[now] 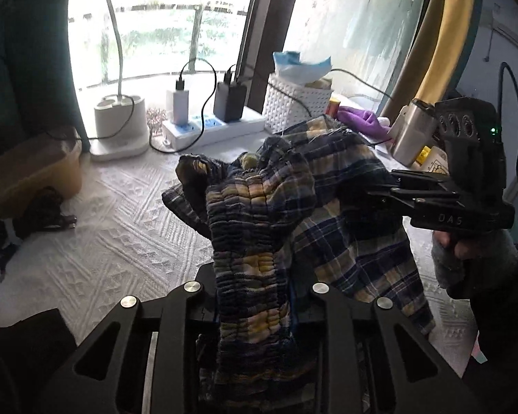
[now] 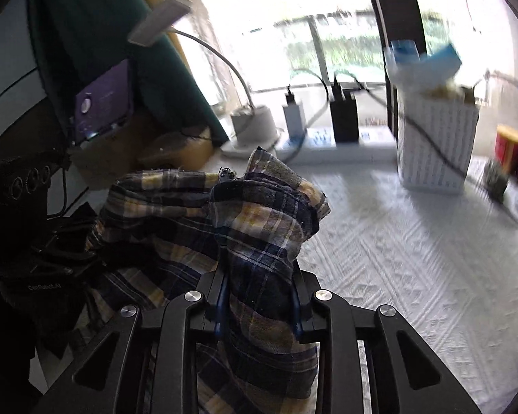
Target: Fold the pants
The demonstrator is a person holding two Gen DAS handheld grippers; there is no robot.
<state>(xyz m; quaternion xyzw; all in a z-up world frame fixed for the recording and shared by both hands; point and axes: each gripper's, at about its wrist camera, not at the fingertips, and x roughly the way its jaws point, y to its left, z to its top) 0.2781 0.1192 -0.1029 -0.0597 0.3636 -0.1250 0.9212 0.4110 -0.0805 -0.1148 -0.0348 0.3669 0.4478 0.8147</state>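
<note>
Plaid pants [image 1: 259, 214] held up off the white textured worktop [image 1: 114, 227], bunched between both tongs. Left tongs [image 1: 255, 296] pinched onto the gathered elastic waistband, cloth spilling down through the narrow gap. Right tongs [image 2: 259, 296] likewise clamped on a thick wad of plaid fabric, fingers nearly together around it; seen from the left wrist view too [image 1: 397, 186], just beside the garment's far side.

Probably early in the task: garment crumpled, no flat fold visible yet.

To do this step well:
- Draw the two grips apart so the waistband goes taut and the legs hang straight.
- Lift high enough for the cloth to clear the worktop before spreading.
- Lay down on the bare stretch of worktop, well short of the power strip [image 1: 214, 127], the lamp base [image 1: 121, 117] and the white woven basket [image 1: 297, 103] along the window side.
- Mind the loose cables near the basket; a dragging hem could snag.
</note>
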